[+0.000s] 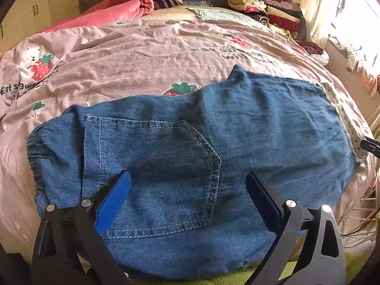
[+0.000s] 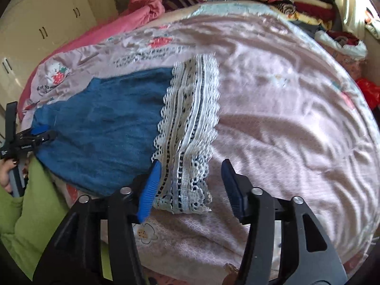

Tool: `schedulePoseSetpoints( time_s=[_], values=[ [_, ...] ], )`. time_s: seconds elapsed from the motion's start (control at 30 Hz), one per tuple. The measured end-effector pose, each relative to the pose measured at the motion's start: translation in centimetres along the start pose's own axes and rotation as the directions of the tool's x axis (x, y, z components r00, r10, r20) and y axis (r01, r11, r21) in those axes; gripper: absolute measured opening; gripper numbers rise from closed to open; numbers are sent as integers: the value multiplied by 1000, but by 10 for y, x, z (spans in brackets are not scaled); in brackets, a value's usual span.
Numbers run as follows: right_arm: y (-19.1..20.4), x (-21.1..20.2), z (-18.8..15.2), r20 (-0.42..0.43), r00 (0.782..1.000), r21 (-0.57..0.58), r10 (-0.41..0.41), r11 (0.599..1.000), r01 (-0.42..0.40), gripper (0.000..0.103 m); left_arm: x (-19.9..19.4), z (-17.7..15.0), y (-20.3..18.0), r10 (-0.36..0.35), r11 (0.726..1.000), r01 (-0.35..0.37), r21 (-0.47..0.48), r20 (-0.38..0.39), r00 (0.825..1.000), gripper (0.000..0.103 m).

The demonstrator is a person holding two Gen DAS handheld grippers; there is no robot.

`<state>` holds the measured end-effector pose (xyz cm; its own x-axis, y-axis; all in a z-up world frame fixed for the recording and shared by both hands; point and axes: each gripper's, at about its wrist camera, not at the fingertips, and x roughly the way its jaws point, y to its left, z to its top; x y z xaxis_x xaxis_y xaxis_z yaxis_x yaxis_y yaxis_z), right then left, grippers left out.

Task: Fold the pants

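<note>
Blue denim pants (image 1: 190,147) lie flat on the pink bedspread (image 1: 142,54), back pocket (image 1: 154,166) up, waistband to the left. The leg ends in a white lace cuff (image 2: 190,130), and the denim also shows in the right wrist view (image 2: 102,118). My left gripper (image 1: 187,182) is open, its fingers hovering over the pocket area near the bed's front edge. My right gripper (image 2: 190,173) is open, its fingers on either side of the near end of the lace cuff. The left gripper also shows in the right wrist view (image 2: 35,135) at the far left.
A pink blanket (image 1: 123,7) and striped clothes lie at the head of the bed. Stacks of folded clothes (image 1: 266,7) stand at the back right. A green cover (image 2: 35,213) lies at the bed's near edge. Cupboards (image 2: 47,23) stand on the left. A wire rack (image 1: 363,213) is at right.
</note>
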<state>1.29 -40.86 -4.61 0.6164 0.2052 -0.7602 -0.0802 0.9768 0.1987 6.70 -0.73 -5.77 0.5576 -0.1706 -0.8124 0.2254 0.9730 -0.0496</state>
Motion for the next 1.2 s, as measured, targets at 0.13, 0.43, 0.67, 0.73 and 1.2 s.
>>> schedulePoseSetpoints(
  time_s=[0.13,0.43,0.67,0.73,1.2],
  values=[
    [2,-18,4,60,998,2,-12,1000,12,65,-10,4,-2,-9,1000,9,-4,26,1000,98],
    [8,-27,6,113,994,8,-10,1000,9,78,-23,36,-20,-18,999,15,40,79,997,98],
    [12,-22,4,110,994,25,15,1000,-18,80,-21,68,-56,-74,991,63,114,92,993,98],
    [13,-19,3,111,993,45,33,998,-38,81,-20,75,-69,-88,987,74,146,95,992,98],
    [11,3,-6,91,995,89,34,995,-43,83,44,120,-162,-210,928,195,318,12,978,98]
  ],
)
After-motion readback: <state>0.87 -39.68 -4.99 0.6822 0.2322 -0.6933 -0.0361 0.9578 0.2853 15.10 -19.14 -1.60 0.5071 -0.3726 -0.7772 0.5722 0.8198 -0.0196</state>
